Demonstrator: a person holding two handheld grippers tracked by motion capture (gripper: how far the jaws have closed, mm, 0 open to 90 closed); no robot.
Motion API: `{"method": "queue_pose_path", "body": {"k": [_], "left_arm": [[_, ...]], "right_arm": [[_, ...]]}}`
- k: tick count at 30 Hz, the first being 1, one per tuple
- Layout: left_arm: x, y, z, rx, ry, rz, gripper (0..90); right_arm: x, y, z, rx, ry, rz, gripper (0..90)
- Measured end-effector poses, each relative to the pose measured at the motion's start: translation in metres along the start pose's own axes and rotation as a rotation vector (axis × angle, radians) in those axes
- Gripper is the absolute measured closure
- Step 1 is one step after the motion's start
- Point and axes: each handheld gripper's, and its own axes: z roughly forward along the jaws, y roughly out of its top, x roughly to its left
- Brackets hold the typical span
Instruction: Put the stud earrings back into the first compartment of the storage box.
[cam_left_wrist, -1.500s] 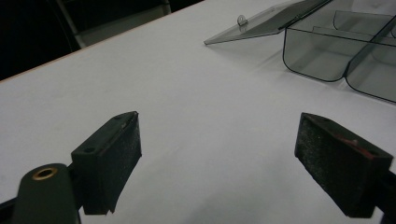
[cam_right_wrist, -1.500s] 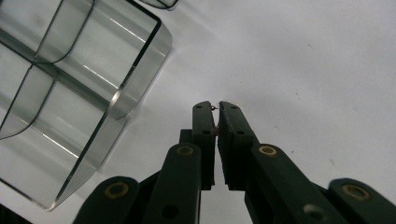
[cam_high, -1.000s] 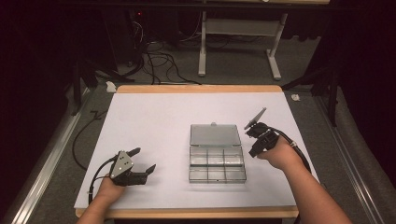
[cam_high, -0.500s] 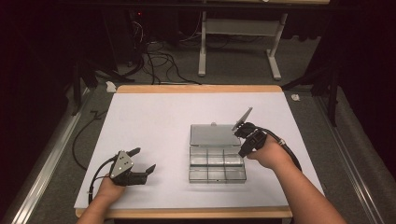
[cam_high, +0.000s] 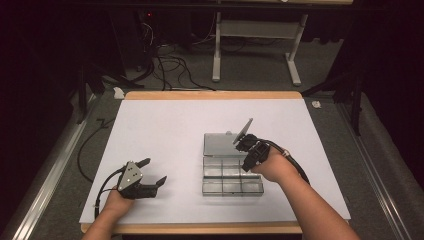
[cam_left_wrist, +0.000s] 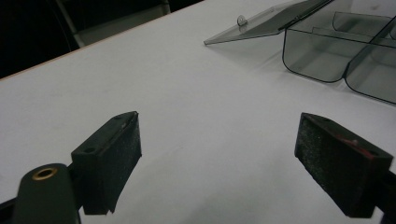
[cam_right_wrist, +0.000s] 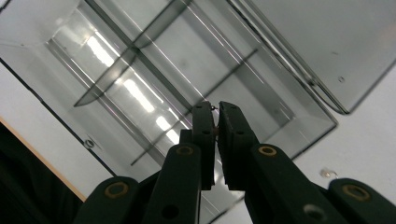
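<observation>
A clear plastic compartment box lies on the white table, its lid folded flat behind it. My right gripper hangs over the box's right back compartments, pointing down. In the right gripper view its jaws are pressed almost together above a divider, with a tiny metal piece pinched at the tips. My left gripper rests near the table's front left, open and with nothing between its jaws. It faces the box and lid.
A small clear speck lies on the table beside the box. The wooden table edge runs along the front. Beyond the far edge, cables and a white stand sit on the dark floor.
My right gripper has moved left and down, from beside the box's right edge to over its compartments. The left gripper has not moved.
</observation>
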Motion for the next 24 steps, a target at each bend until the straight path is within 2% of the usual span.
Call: {"method": "queue_pose_path", "body": {"k": [4,5,9,13,17,20,22,24], "left_arm": [[0.000,0.000,0.000,0.000,-0.001,0.001,15.0],[0.000,0.000,0.000,0.000,-0.002,0.001,15.0],[0.000,0.000,0.000,0.002,-0.003,0.000,15.0],[0.000,0.000,0.000,0.001,-0.002,0.001,15.0],[0.000,0.000,0.000,0.002,-0.004,0.002,15.0],[0.000,0.000,0.000,0.002,-0.005,0.000,15.0],[0.000,0.000,0.000,0.002,-0.005,0.000,15.0],[0.000,0.000,0.000,0.002,-0.005,0.001,15.0]], "right_arm": [[0.007,0.006,0.004,0.008,0.007,-0.003,86.4],[0.008,0.009,0.006,0.005,0.009,-0.023,86.4],[0.018,0.018,0.010,0.006,0.016,-0.050,86.5],[0.023,0.024,0.012,0.007,0.023,-0.055,86.5],[0.028,0.031,0.017,0.008,0.031,-0.085,86.5],[0.033,0.036,0.020,0.012,0.038,-0.074,86.5],[0.037,0.042,0.023,0.004,0.043,-0.097,86.5],[0.038,0.043,0.024,0.003,0.046,-0.095,86.5]]}}
